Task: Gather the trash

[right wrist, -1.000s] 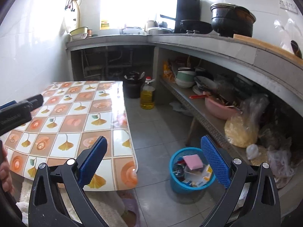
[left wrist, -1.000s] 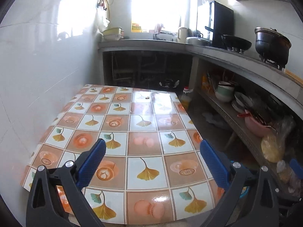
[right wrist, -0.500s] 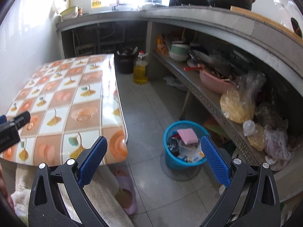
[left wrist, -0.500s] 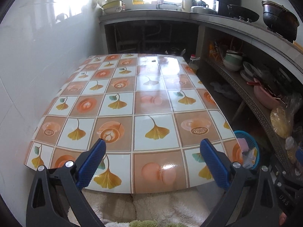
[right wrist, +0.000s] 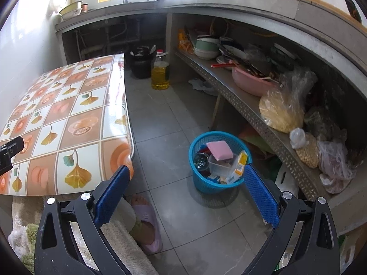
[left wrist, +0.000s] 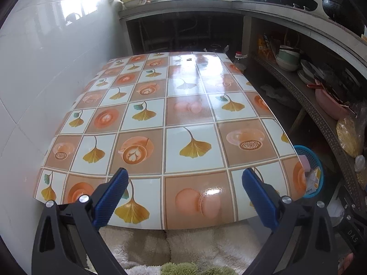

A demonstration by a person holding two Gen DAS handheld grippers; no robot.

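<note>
A blue plastic basket (right wrist: 201, 181) stands on the grey floor right of the table. It holds a pink sponge (right wrist: 219, 149), a clear tub, small cartons and other trash. Its rim also shows in the left wrist view (left wrist: 317, 167). My right gripper (right wrist: 185, 176) is open and empty, held above the floor just in front of the basket. My left gripper (left wrist: 184, 180) is open and empty over the near edge of the patterned table (left wrist: 183, 123). A tiny dark speck (left wrist: 189, 59) lies at the table's far end.
A low metal shelf (right wrist: 252, 112) with bowls, a pink basin (right wrist: 250, 80) and plastic bags runs along the right. An oil bottle (right wrist: 160, 73) and a black bin (right wrist: 141, 63) stand on the floor behind. My slippered foot (right wrist: 146, 220) and a shaggy rug lie below the table.
Both grippers have pulled back and tilted down. The table's near edge and the rug now show in the left view, and the basket sits closer and more central in the right view.
</note>
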